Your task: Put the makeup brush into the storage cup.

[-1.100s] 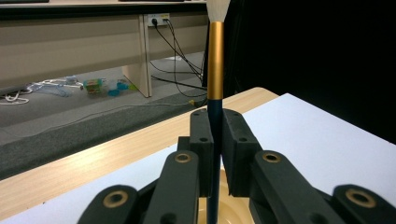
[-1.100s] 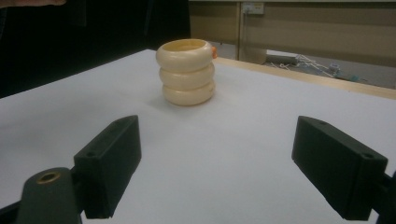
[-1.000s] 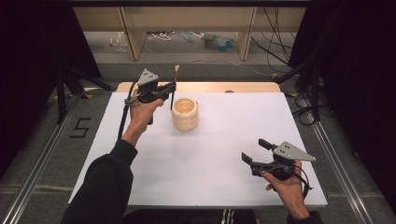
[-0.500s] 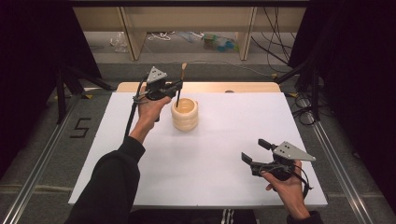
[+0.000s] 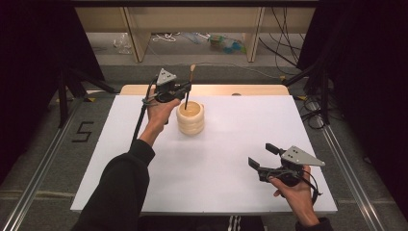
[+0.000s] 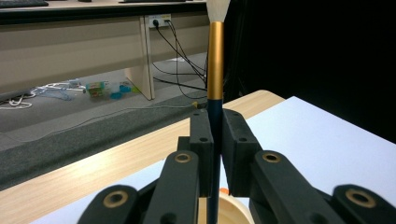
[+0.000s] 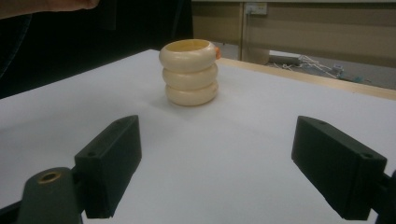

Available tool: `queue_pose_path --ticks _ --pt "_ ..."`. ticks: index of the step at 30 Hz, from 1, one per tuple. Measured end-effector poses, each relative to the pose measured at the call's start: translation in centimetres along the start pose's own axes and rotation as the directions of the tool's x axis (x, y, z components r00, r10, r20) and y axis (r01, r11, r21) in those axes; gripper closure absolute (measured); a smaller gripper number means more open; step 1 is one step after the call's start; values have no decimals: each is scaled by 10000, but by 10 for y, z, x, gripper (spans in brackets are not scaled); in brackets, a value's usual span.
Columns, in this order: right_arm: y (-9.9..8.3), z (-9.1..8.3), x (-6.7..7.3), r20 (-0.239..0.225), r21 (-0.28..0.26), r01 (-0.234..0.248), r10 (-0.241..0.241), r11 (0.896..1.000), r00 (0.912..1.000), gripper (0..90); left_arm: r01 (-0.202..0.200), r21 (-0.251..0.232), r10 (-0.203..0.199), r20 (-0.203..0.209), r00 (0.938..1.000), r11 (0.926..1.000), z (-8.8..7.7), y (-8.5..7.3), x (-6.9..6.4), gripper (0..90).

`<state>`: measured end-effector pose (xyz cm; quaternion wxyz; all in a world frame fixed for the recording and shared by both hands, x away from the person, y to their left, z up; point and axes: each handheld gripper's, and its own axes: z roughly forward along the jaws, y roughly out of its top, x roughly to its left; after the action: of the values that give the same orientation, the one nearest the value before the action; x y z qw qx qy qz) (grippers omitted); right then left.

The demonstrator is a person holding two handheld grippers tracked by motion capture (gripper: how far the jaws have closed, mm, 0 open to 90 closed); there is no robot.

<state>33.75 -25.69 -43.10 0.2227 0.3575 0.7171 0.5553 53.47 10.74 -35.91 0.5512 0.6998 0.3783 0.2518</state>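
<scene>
Left gripper (image 5: pixel 183 90), clamped on an upright brush (image 6: pixel 215 70), has shifted right since a second ago; brush tip now over the cream ringed holder (image 5: pixel 190 118) at far centre. Right gripper (image 5: pixel 262 161) unmoved near right, jaws wide, empty.

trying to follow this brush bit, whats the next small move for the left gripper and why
Probably lower it straight down. The left gripper is shut on the brush, held upright with bristles up, its dark lower end just over the mouth of the cream ridged holder. The right gripper rests open, apart.
</scene>
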Motion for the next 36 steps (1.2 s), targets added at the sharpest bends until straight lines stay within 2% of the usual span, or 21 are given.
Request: queue_pose_path --ticks 6,21,36 --pt "0 0 0 -12 -9 -3 3 10000 10000 168 -33 -85 33 2 10000 10000 6 1 -3 835" --pt "0 0 0 -27 3 30 -30 10000 10000 168 -44 67 45 -136 9999 10000 15 -5 -4 835" --pt "0 1 1 -73 -73 -43 42 10000 10000 169 109 197 -103 -275 9996 9997 23 -18 -3 835"
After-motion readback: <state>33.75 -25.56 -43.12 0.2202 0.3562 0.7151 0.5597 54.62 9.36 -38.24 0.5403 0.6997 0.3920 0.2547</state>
